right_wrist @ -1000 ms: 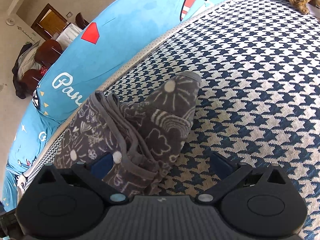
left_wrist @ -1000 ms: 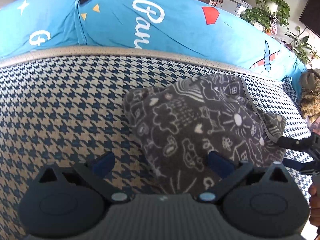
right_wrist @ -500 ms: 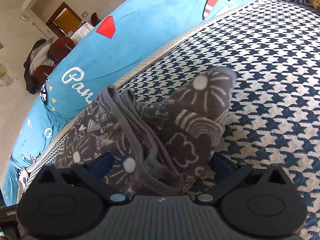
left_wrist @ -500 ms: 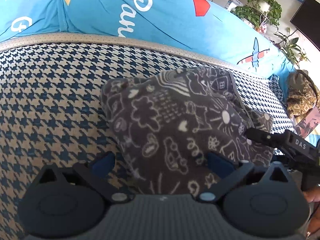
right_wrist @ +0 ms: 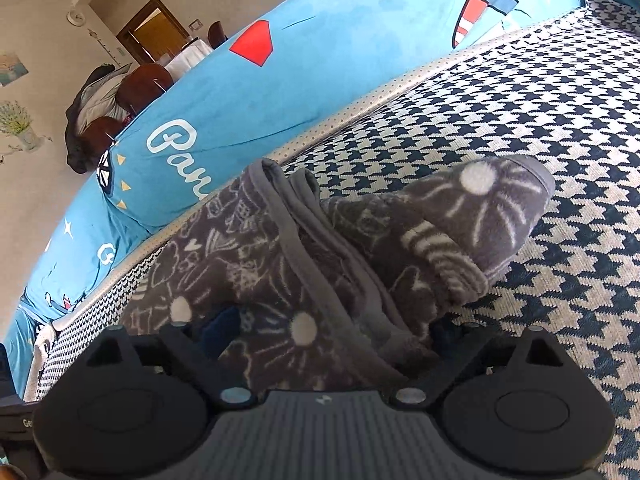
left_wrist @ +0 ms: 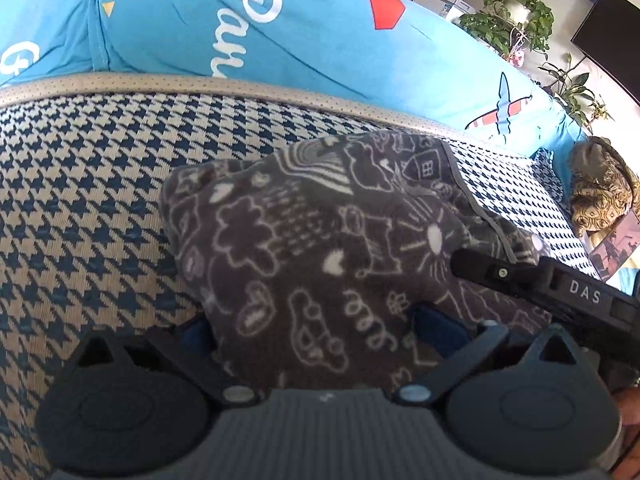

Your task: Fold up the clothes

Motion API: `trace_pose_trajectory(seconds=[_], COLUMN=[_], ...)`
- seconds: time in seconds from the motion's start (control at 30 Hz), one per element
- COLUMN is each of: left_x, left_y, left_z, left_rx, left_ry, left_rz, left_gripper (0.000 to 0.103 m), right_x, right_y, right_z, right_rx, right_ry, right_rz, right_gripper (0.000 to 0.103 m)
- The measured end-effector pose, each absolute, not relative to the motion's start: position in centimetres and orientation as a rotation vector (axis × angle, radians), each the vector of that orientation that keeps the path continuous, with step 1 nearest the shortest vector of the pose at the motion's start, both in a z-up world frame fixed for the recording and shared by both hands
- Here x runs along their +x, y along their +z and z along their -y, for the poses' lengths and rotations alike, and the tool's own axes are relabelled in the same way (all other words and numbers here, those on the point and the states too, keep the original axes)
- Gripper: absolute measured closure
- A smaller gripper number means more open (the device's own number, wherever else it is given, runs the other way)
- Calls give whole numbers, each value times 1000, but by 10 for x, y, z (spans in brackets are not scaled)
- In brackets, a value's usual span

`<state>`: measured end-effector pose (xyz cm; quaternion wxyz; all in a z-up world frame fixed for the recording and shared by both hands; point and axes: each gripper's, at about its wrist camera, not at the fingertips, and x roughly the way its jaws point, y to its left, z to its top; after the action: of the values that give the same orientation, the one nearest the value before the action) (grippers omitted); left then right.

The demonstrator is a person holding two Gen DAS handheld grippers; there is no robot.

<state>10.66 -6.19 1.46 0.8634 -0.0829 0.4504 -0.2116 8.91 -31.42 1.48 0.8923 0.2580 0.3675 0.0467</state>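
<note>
A gray patterned garment [left_wrist: 320, 248] sits bunched in several layers on the checked sofa seat [left_wrist: 80, 200], both tongs, left [left_wrist: 316, 332] and right [right_wrist: 328, 328], spread open around its near edge, folding apparently partway.

Both the left gripper [left_wrist: 316, 328] and right gripper [right_wrist: 332, 330] have closed in around the folded garment [left_wrist: 320, 232].
</note>
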Motion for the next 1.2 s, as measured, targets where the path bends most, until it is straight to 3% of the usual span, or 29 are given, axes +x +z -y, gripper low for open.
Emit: trace_pose_trajectory(seconds=[0.13, 0.3, 0.47, 0.87, 1.03, 1.1, 1.17, 1.2], left_x=[97, 89, 81, 77, 80, 84, 86, 87], left_y=[24, 39, 57, 86, 74, 62, 54, 50], left_z=[69, 69, 58, -7, -29, -35, -42, -45], left_rx=[-117, -68, -40, -84, -76, -81, -93, -99], left_ry=[-425, -393, -341, -209, -168, -153, -143, -137], left_rz=[-883, -812, -752, -737, -785, -822, -840, -848], left_gripper=[8, 20, 22, 22, 19, 18, 14, 13], right_x=[88, 84, 82, 61, 62, 70, 74, 74], right_y=[20, 29, 38, 65, 54, 39, 28, 27], right_z=[311, 306, 294, 227, 203, 198, 200, 203], right_rx=[515, 482, 454, 361, 332, 344, 380, 402], right_ry=[102, 122, 163, 326, 337, 310, 293, 288], right_rz=[-749, -730, -718, -650, -738, -839, -904, -905], right_gripper=[26, 49, 55, 56, 55, 52, 39, 38])
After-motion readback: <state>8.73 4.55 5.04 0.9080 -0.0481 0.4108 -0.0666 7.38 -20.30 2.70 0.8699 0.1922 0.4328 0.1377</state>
